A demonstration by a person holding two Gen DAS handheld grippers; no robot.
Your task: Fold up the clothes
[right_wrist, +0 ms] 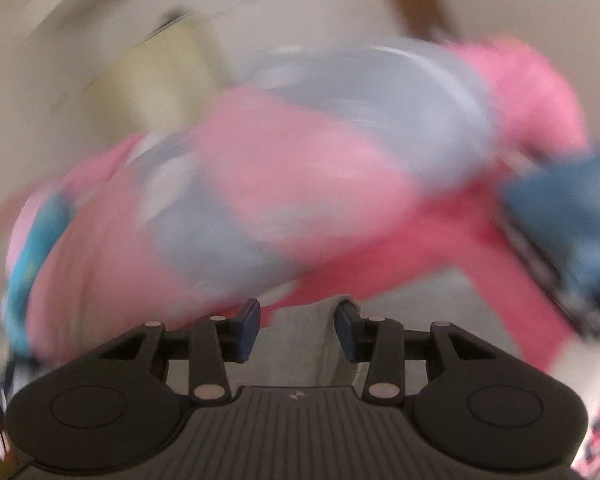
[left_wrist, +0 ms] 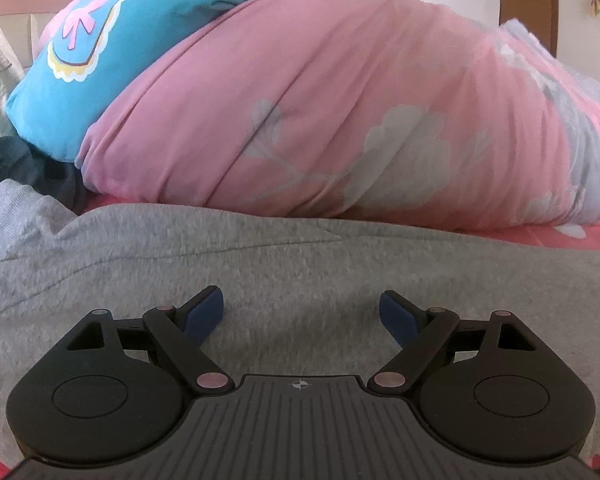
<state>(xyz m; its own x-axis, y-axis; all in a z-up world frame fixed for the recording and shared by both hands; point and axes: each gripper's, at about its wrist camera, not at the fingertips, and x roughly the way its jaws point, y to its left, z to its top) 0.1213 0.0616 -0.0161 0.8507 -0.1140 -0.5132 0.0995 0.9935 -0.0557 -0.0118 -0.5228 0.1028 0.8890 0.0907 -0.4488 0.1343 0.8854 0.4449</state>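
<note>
A grey knit garment (left_wrist: pixel 260 264) lies spread on the bed and fills the lower half of the left wrist view. My left gripper (left_wrist: pixel 302 312) hovers low over it with the jaws wide open and nothing between them. The right wrist view is heavily blurred. My right gripper (right_wrist: pixel 298 320) has its jaws partly open, and a fold of the grey garment (right_wrist: pixel 312 340) lies between and below the fingers. I cannot tell whether the pads touch it.
A bulky pink floral quilt (left_wrist: pixel 340 120) is piled just beyond the garment, with a blue cushion (left_wrist: pixel 100 72) on its left. Dark clothing (left_wrist: pixel 28 172) lies at the far left. A red-pink bedsheet (left_wrist: pixel 580 236) shows beside the garment. A brown door (left_wrist: pixel 528 4) is at the back right.
</note>
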